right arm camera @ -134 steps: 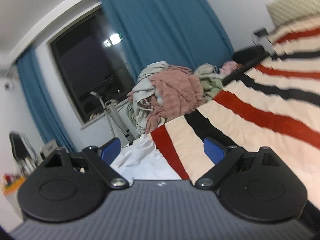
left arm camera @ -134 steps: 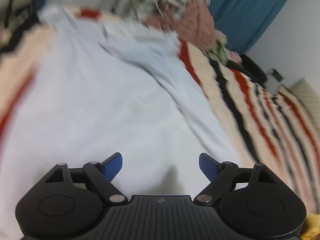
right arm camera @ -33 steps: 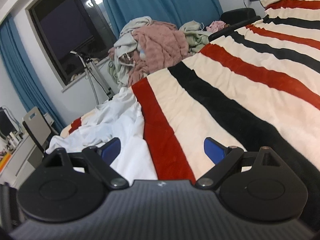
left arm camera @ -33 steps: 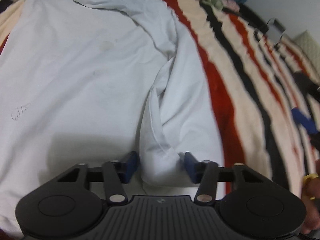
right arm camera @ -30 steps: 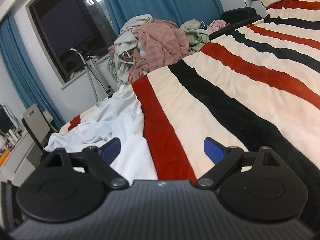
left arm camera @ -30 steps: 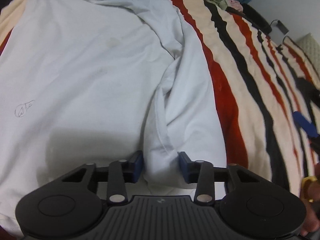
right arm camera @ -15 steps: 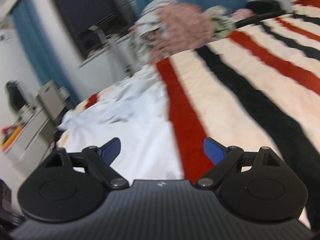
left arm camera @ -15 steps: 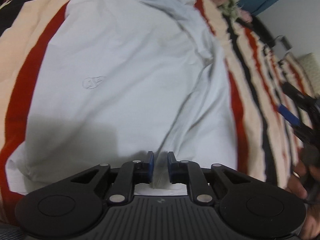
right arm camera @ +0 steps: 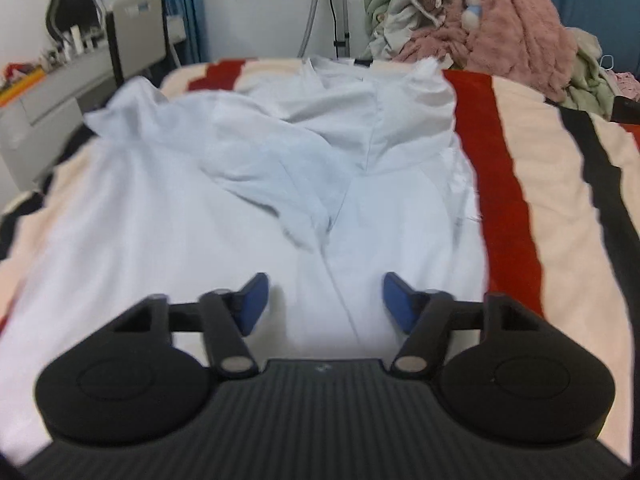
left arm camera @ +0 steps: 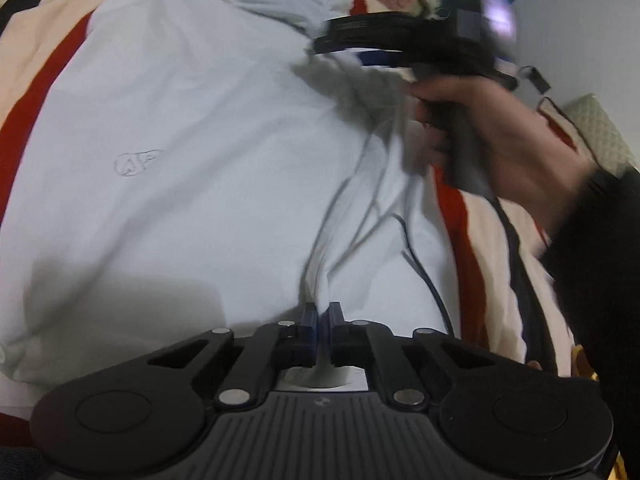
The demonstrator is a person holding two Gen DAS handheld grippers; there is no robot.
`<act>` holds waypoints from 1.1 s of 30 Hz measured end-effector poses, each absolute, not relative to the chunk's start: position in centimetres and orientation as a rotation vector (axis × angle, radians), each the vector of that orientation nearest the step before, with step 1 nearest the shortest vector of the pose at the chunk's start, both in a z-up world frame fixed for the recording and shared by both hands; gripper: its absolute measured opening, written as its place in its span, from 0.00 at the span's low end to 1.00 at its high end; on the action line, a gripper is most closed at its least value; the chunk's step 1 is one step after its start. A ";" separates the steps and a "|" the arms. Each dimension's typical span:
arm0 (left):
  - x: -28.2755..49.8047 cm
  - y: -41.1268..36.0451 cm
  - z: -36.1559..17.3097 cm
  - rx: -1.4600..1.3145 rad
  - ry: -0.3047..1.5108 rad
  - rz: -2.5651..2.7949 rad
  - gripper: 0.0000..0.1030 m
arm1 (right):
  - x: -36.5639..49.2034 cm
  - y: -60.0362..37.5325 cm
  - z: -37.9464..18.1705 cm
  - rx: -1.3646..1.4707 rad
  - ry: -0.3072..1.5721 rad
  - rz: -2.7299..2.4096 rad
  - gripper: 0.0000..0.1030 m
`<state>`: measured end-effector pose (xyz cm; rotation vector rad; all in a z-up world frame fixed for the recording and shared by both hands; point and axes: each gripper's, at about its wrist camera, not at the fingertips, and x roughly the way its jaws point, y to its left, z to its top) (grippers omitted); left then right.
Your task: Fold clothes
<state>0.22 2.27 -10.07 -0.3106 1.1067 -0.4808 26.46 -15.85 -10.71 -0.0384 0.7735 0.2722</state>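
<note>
A white T-shirt (left arm camera: 180,168) with a small outlined logo lies spread on the striped blanket (left arm camera: 472,216). My left gripper (left arm camera: 322,316) is shut on a pinched ridge of the shirt's near hem, and creases run away from the pinch. In the right wrist view the same white T-shirt (right arm camera: 168,216) fills the middle, its upper part rumpled. My right gripper (right arm camera: 325,300) hangs over a long crease of the shirt, its jaws closing with cloth lying under the gap and the pads clear of it. A hand (left arm camera: 500,132) holds that right gripper (left arm camera: 380,56) over the shirt's far right part.
A heap of pink and pale clothes (right arm camera: 480,20) is piled at the bed's far corner. A grey desk (right arm camera: 52,92) with small items and a chair (right arm camera: 138,28) stand to the left beyond the bed. A dark sleeve (left arm camera: 600,300) and a cable (left arm camera: 432,292) cross the shirt's right edge.
My left gripper closed from around a thick fold onto a thin ridge of the hem. The right gripper swung from over the bare blanket to above the shirt, and its jaws narrowed.
</note>
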 end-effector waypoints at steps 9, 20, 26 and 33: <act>-4.2 2.7 -9.9 -0.412 1.106 -0.577 0.02 | 29.5 -14.5 -8.3 -0.002 0.726 0.283 0.05; -4.6 1.4 -10.0 -0.350 1.063 -0.505 0.09 | 31.2 -13.0 -9.1 0.069 0.700 0.249 0.06; -3.8 0.7 -8.0 -0.250 1.016 -0.421 0.63 | 30.2 -14.0 -8.2 0.105 0.709 0.216 0.36; -4.0 0.6 -3.7 -0.183 0.872 -0.354 0.81 | 25.7 -15.6 -3.8 0.144 0.627 0.244 0.66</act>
